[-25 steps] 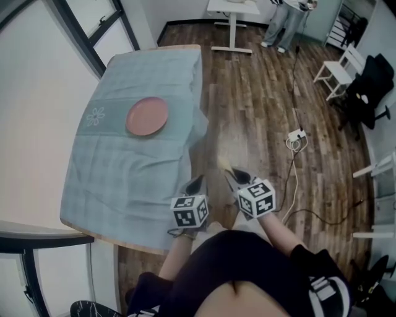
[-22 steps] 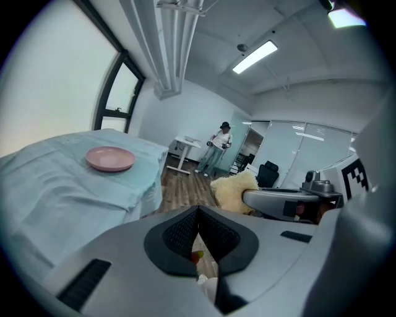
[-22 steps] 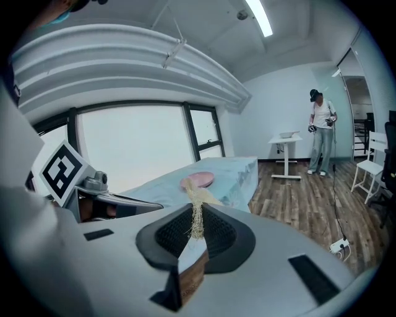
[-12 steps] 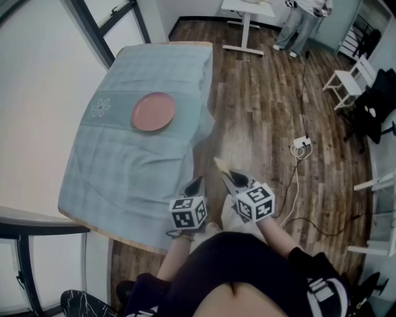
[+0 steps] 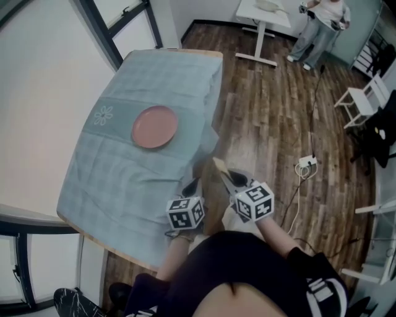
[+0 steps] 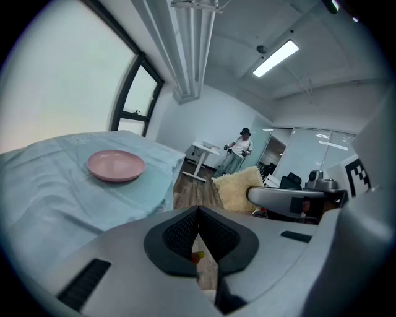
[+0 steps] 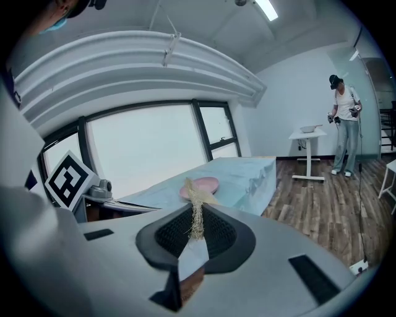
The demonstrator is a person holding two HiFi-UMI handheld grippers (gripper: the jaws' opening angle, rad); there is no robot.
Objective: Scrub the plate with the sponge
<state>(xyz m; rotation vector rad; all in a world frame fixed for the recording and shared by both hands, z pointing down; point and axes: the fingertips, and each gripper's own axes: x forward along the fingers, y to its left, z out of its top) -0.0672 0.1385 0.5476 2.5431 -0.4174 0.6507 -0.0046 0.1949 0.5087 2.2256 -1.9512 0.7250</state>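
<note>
A pink plate (image 5: 154, 127) lies empty on the table's light blue cloth (image 5: 117, 179). It also shows as the pink plate (image 6: 116, 165) in the left gripper view and the plate (image 7: 204, 184) in the right gripper view. Both grippers are off the table's near right corner, over the wooden floor, well short of the plate. My left gripper (image 5: 194, 186) (image 6: 198, 213) is shut with nothing in it. My right gripper (image 5: 226, 175) (image 7: 197, 217) is shut on a yellow fibrous sponge (image 5: 220, 165) (image 7: 197, 201), which also shows as the sponge (image 6: 240, 187) in the left gripper view.
A person (image 5: 320, 21) stands by a white desk (image 5: 263, 13) at the far end of the room. A power strip with cables (image 5: 307, 162) lies on the wooden floor. White chairs (image 5: 364, 93) stand at the right. Windows line the table's left side.
The head view has shifted, so the table and plate now sit slightly lower and further right. Both grippers keep the same pose, the right one still shut on the sponge.
</note>
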